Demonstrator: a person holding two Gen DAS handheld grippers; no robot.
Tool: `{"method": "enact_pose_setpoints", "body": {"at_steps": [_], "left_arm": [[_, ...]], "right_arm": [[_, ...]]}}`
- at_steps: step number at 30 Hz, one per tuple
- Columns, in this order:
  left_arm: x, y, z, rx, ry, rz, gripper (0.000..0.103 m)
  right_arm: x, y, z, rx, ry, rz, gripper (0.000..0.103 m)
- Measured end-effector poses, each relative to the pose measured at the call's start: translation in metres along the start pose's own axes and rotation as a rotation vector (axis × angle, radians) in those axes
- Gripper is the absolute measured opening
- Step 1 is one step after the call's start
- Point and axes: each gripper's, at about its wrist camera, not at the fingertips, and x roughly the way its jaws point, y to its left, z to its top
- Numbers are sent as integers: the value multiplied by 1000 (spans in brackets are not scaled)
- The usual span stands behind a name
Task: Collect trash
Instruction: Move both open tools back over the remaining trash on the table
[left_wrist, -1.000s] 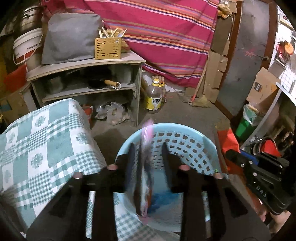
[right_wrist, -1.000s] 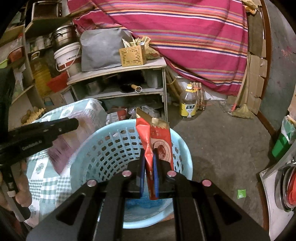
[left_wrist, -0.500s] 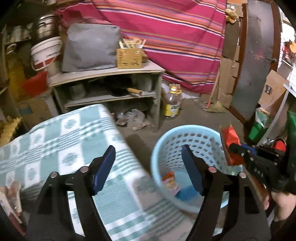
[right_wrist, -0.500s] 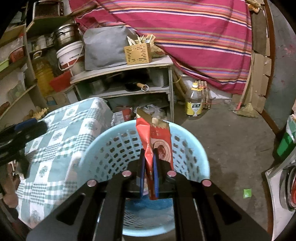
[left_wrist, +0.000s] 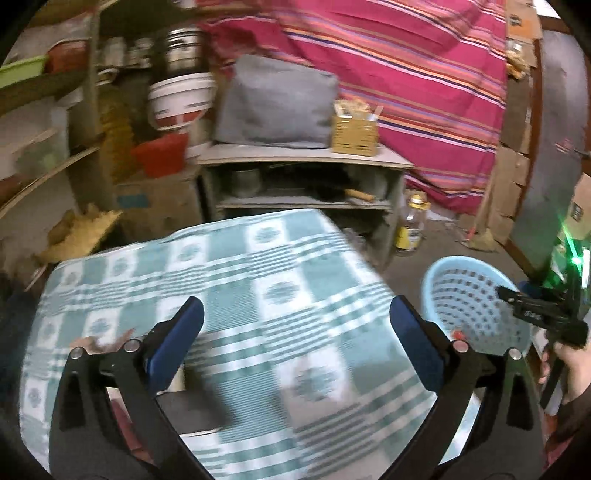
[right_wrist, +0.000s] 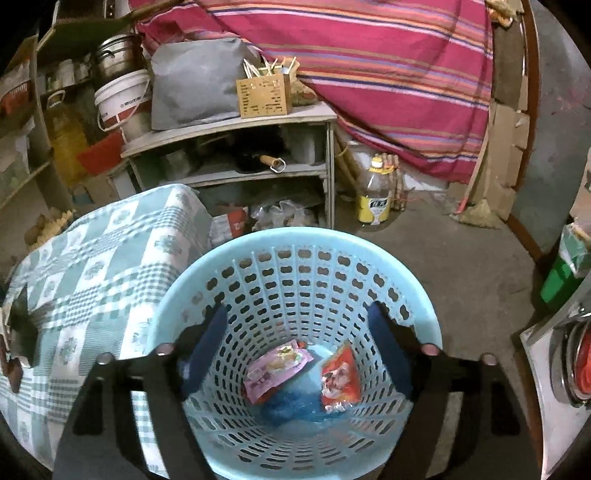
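Note:
A light blue perforated basket (right_wrist: 295, 243) stands on the floor beside a table with a green checked cloth (right_wrist: 99, 258). My right gripper (right_wrist: 297, 325) is open and empty over the basket mouth. On the basket floor lie a pink wrapper (right_wrist: 275, 369), a red wrapper (right_wrist: 341, 376) and a blue scrap (right_wrist: 291, 402). My left gripper (left_wrist: 295, 314) is open and empty above the checked cloth (left_wrist: 229, 280). The basket (left_wrist: 465, 295) shows at its right, with the right gripper (left_wrist: 539, 314) over it. A brownish piece of trash (left_wrist: 94, 341) lies on the cloth by the left finger, blurred.
A grey shelf unit (right_wrist: 236, 147) stands behind the table, with a wooden box (right_wrist: 264, 96) and a grey bag on it. An oil bottle (right_wrist: 375, 199) stands on the floor. A striped red cloth (right_wrist: 388, 74) hangs behind. A green box (right_wrist: 565, 273) is at the right.
My right gripper opened and the red wrapper dropped into the basket. My left gripper swung left from the basket to above the table.

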Motion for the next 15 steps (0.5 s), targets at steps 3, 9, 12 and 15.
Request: {"method": "enact_pose_setpoints", "body": {"at_steps": [3,9,12,15], "left_arm": [[-6,35,-10,-17,6,64,97],[-16,93,-34,-94,21,129,97],[-20,121,-48,-119,33,165,97],[-26,141,-61,-140,41,189,97]], "right_arm": [[-6,14,-2,-13,-23,-22,86],[-23,58,1,-72,-66,-14,91],[-36,91,1,-105,-94,11,91],[-48,116,-3,-128,-116,36,93]]}}
